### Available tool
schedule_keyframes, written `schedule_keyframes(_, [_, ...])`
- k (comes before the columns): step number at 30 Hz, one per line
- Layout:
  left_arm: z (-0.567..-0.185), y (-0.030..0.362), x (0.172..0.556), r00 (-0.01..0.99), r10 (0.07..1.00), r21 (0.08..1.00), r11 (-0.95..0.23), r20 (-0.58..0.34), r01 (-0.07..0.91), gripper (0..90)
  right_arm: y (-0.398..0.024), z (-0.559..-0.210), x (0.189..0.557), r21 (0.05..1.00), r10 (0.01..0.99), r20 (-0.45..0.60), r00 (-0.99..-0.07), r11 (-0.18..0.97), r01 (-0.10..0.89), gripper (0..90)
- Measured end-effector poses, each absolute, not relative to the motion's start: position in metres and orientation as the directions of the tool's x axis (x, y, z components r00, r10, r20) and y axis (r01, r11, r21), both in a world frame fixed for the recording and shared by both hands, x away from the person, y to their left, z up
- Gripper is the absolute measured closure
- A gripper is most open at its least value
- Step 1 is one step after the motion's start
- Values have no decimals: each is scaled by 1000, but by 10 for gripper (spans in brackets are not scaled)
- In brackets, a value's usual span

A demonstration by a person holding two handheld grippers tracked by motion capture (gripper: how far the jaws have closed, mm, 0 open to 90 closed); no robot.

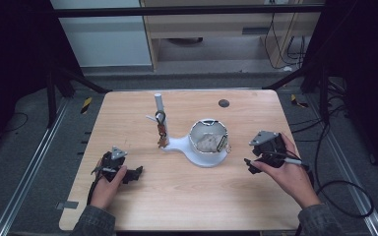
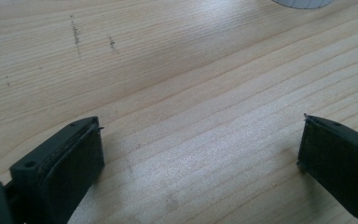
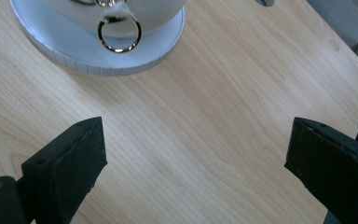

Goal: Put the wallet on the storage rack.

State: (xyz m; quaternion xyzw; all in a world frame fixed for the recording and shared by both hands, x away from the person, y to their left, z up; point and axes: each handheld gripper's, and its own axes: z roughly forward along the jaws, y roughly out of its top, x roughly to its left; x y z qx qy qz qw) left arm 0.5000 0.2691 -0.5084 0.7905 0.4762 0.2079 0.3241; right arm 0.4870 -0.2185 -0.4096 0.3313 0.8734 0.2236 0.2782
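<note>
Dim room, worktop (image 1: 187,196) evenly lit from above; surroundings dark, soft shadows, near jaws slightly blurred.

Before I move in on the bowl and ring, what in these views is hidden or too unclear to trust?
- Bowl contents, high view: a pale crumpled lump, too small to identify.
- Bowl, right gripper view: top cut off by the frame edge; where the ring attaches is unclear.
- Dark item hanging on the post, high view: too small to identify.
- White base, left gripper view: mostly cut off by the top edge.
</note>
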Motion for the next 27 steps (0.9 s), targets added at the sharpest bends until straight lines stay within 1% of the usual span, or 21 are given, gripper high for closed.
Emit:
schedule_keyframes(9, [-508,269,500,459,888,711,-335,19,618,0,-227,-426,482,580,723,-313,-617,659,479,57])
schedule_keyframes(16, [-508,269,500,459,888,711,-335,20,618,0,-235,-443,480,596,739,-291,-608,637,489,78])
schedule_keyframes(23, [-508,269,500,459,888,711,-336,20,618,0,-240,-458,481,618,758,-259,-599,606,501,91])
schedule_keyframes(27, [-508,269,500,459,888,711,-335,20,618,0,-245,-471,482,628,777,-221,-590,576,523,92])
